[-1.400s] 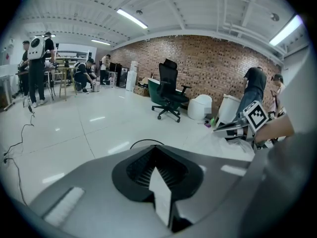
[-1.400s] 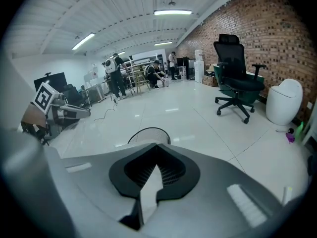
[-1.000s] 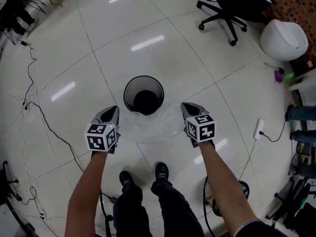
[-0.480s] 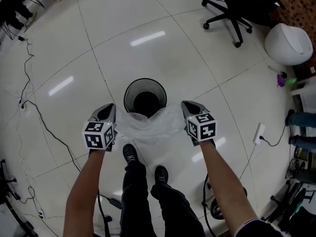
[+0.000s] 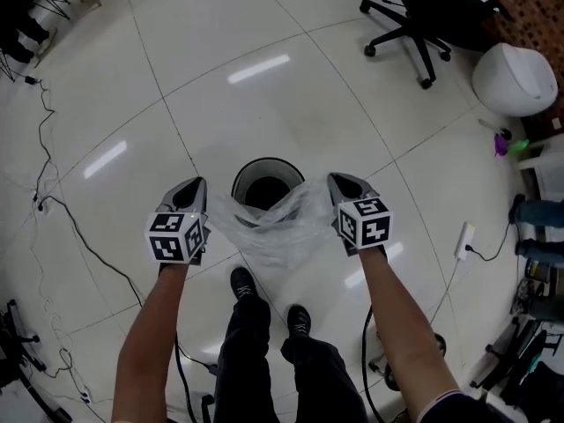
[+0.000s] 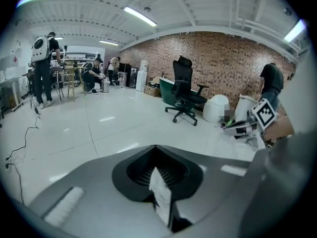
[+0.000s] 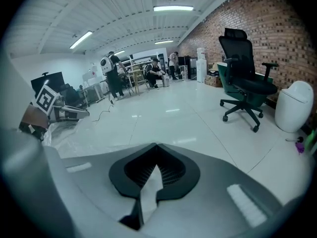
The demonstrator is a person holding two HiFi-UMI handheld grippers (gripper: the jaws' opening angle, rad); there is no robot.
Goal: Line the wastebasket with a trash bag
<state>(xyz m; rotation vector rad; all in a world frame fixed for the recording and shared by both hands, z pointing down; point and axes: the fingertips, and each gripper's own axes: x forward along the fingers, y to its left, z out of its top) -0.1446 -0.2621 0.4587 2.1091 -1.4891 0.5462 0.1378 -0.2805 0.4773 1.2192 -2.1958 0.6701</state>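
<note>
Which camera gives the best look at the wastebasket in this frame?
The head view: it looks down onto the wastebasket, open rim and dark inside, with the trash bag hiding its near edge. Neither gripper view shows the wastebasket; there the left claw and right claw are each shut on bag film.

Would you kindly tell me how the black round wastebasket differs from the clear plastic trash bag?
The black round wastebasket is dark and rigid; the clear plastic trash bag is see-through and crumpled. The wastebasket stands on the floor; the bag hangs between left claw and right claw.
</note>
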